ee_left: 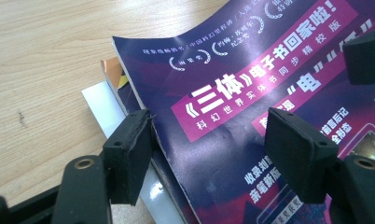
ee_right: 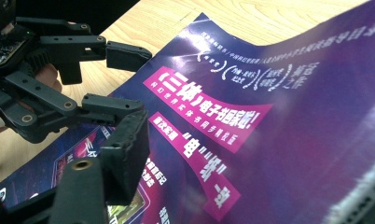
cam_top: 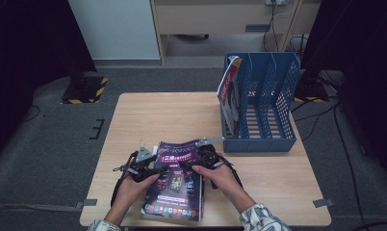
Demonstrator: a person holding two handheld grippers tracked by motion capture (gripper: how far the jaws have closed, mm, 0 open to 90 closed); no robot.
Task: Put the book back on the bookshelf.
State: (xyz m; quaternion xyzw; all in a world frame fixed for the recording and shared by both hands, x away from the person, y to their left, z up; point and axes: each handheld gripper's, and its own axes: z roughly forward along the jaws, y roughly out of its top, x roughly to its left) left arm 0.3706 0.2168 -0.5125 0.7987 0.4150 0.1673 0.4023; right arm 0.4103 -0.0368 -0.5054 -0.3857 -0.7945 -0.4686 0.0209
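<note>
Wooden surface (cam_top: 148,115). Blue file rack (cam_top: 268,103), far right of the purple magazine, one magazine (cam_top: 228,91) standing in its left slot. Purple magazine (cam_top: 177,180), topmost of a small stack at the near edge, far end curling up. Left gripper (ee_left: 213,154): fingers (ee_left: 129,154) apart, straddling the magazine's left edge, not pressing. Right gripper (cam_top: 207,155) at the magazine's right edge: fingers (ee_right: 125,154) parted; whether they pinch the cover, cannot tell.

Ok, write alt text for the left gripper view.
A purple magazine lies on other booklets on a wooden table. The left gripper hangs open over its near corner, one of its black fingers at the magazine's edge.
</note>
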